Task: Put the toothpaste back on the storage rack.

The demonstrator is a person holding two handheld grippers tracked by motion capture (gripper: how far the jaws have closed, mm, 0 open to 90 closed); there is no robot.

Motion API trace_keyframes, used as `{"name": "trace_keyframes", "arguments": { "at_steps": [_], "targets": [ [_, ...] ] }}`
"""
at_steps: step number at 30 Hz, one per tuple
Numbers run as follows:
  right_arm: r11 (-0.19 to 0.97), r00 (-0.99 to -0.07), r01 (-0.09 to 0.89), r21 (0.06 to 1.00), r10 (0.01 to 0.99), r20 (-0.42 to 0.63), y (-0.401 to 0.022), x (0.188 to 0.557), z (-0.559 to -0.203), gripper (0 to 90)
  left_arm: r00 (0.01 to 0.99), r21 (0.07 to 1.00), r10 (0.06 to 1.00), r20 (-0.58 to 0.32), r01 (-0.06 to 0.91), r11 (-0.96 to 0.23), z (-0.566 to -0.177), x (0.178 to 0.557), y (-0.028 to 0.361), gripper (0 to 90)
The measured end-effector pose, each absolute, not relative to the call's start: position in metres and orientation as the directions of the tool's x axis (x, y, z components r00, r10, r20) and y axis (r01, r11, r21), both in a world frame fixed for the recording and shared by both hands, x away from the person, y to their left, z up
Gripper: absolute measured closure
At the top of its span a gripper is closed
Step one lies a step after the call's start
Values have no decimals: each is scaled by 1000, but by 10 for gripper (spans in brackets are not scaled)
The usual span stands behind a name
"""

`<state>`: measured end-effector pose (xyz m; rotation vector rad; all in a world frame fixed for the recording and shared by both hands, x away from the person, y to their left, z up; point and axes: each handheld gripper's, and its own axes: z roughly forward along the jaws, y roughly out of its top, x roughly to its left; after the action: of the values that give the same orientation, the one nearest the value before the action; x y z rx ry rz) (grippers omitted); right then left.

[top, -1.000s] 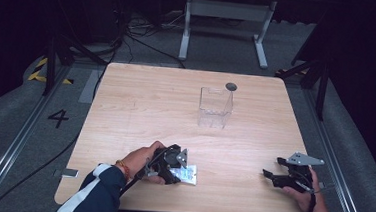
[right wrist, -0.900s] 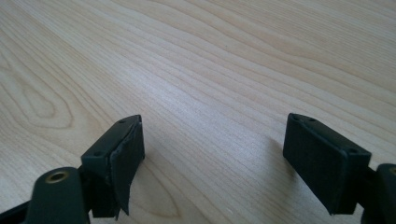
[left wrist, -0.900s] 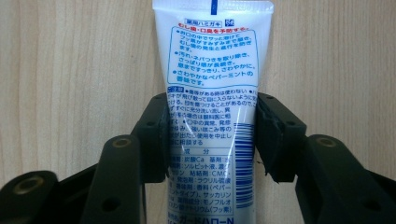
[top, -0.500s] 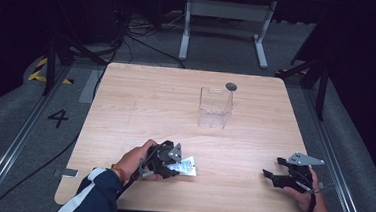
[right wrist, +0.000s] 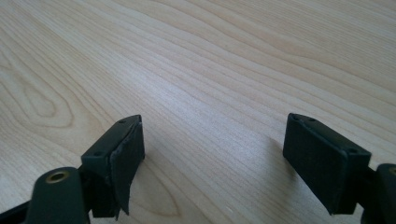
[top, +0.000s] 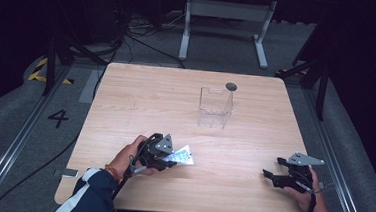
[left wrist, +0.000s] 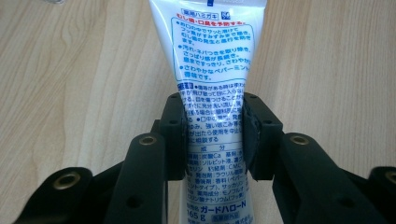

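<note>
Left gripper (top: 165,154): jaws clamped on a white toothpaste tube (top: 182,156) printed with blue text. The jaws have just been closing, with the tube between them. In the left gripper view the pads (left wrist: 180,135) press both sides of the tube (left wrist: 212,70), which runs straight away from the camera over bare wood. Whether the tube's far end rests on the surface (top: 141,98) or hangs just above it cannot be told.

Location: the tube sits in the near-left part of the surface, near the front edge, well apart from the left and right edges.

Right gripper (top: 277,176): jaws apart with nothing between them; the right gripper view shows plain wood grain in the gap. It is held low over the near-right corner, near the right edge.

Other items: a clear plastic container (top: 215,108) stands upright past the middle of the surface, with a small dark round disc (top: 231,86) just beyond it near the far edge.

Open room: bare wood lies between the two grippers, between the tube and the container, and across the whole far-left area.
</note>
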<state>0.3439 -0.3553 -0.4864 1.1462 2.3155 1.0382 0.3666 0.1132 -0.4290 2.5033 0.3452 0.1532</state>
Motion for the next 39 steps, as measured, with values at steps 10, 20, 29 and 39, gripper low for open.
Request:
{"name": "trace_keyframes", "arguments": {
  "at_steps": [10,20,29,39],
  "targets": [
    [403,-609,532,744,793,6,-355,344,-486,211,951,613,309,29,227,-757,-427,367,120,679],
    [403,-609,532,745,793,6,-355,344,-486,211,938,702,344,40,219,-678,-420,367,131,697],
    [403,-609,532,745,793,6,-355,344,-486,211,922,795,384,41,203,-572,-406,366,137,703],
    [403,-609,533,744,793,7,-355,344,-486,211,907,830,420,30,212,-517,-398,375,136,704]
  ]
}}
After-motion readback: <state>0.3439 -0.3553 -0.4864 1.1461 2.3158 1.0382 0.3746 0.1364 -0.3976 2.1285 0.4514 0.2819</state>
